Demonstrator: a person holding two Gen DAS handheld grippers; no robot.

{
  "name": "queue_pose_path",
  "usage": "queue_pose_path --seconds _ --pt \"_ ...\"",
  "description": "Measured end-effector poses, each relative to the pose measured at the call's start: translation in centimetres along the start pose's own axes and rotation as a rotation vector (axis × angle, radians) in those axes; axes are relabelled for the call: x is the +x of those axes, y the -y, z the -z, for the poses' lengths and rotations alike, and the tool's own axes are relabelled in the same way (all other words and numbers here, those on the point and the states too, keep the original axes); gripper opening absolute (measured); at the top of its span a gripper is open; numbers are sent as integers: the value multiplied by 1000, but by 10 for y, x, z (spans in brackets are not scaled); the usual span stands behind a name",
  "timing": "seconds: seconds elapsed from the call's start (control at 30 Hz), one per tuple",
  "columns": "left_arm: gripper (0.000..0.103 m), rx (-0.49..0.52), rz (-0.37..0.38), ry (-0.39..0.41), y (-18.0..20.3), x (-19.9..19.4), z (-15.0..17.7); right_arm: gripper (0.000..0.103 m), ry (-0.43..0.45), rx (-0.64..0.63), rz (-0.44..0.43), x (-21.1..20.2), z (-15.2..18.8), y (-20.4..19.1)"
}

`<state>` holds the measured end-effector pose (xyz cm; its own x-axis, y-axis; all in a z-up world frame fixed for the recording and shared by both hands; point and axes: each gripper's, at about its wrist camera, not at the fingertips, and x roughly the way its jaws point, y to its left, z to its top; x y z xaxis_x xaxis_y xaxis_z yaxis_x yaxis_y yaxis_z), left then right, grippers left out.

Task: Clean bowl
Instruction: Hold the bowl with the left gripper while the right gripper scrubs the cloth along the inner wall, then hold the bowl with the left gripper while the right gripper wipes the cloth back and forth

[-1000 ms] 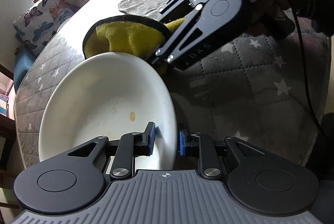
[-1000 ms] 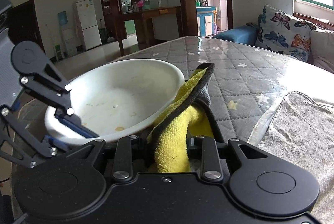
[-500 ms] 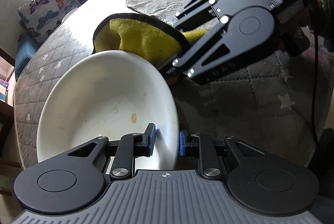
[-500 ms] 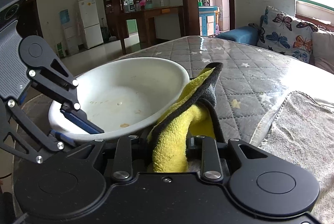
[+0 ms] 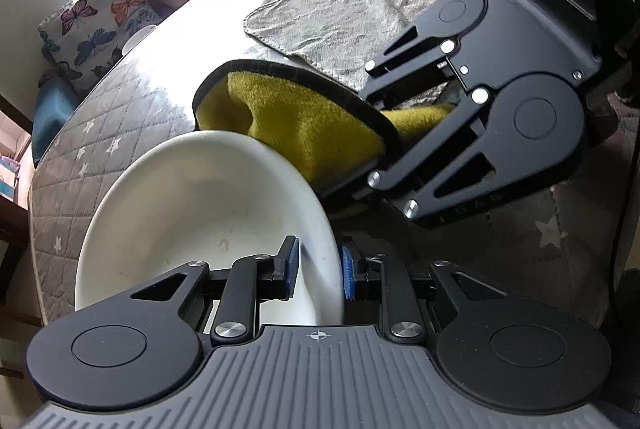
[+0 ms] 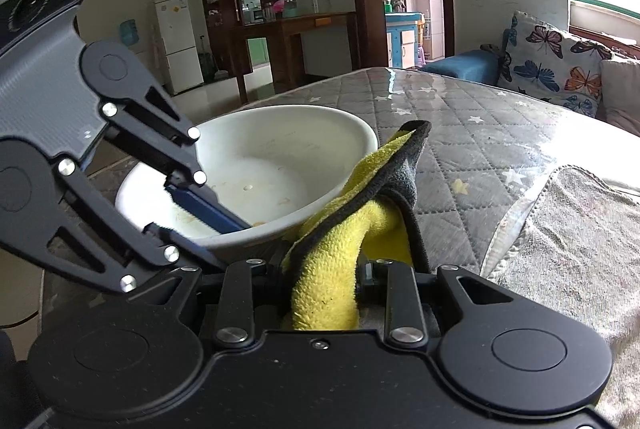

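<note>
With my left gripper [image 5: 318, 265] pinched on the near rim of the white bowl [image 5: 192, 213], tilted near the table's [image 5: 120, 101] edge, my right gripper [image 6: 362, 275] clamps the yellow cloth [image 6: 340, 261] beside it, apparently touching; next, wipe inside.

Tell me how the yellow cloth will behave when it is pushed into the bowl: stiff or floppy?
Probably floppy: the yellow cloth bends and folds where the right gripper pinches it. Its fuzzy pile suggests it is light and will likely drag on the bowl, not slide. The loose end may flop over the rim.
</note>
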<state>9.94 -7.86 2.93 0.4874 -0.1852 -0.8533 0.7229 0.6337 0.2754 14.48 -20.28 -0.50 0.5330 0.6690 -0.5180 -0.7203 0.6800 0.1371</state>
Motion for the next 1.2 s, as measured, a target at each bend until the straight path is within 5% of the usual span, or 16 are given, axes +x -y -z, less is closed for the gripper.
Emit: queue_pose_path --seconds 1.2 --pt "22 66 9 1 6 -4 17 31 4 -7 -4 4 -5 1"
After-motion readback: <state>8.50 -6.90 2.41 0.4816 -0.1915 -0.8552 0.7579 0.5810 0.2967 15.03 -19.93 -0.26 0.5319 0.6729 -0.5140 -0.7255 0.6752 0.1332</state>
